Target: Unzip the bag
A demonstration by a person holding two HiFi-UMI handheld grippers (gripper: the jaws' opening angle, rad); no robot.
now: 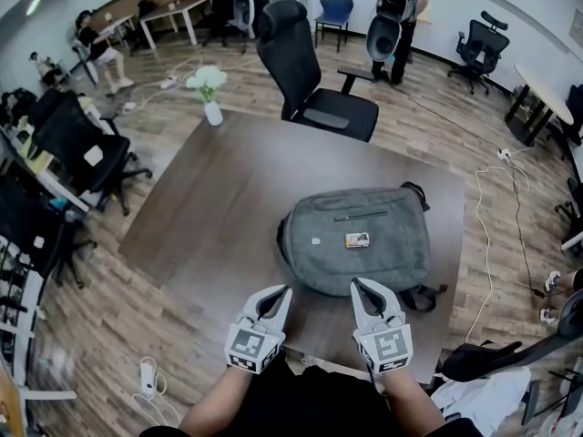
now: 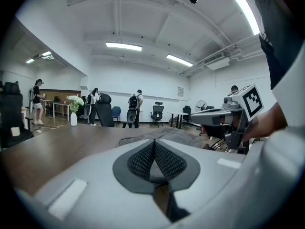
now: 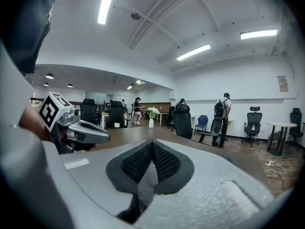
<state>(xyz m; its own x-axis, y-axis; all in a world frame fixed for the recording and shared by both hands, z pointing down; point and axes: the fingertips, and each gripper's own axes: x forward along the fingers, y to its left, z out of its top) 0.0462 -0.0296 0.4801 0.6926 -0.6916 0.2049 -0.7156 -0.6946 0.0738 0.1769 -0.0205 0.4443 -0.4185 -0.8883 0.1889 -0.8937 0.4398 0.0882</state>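
Observation:
A grey backpack (image 1: 360, 238) lies flat on the dark wooden table (image 1: 219, 198), zipped, with a small label on its front. My left gripper (image 1: 284, 289) hovers at the bag's near-left edge, its jaws shut with nothing between them. My right gripper (image 1: 357, 283) hovers at the bag's near edge, also shut and empty. In the left gripper view the closed pads (image 2: 153, 142) point over the bag's grey top (image 2: 167, 135), with the right gripper (image 2: 209, 116) off to the right. In the right gripper view the shut pads (image 3: 151, 142) face across the table, the left gripper (image 3: 102, 136) at the left.
A white vase of flowers (image 1: 209, 89) stands at the table's far corner. A black office chair (image 1: 305, 71) sits behind the table. More chairs and desks (image 1: 64, 153) line the left. People stand at the far wall (image 1: 396, 16). Cables (image 1: 496, 208) lie on the floor at right.

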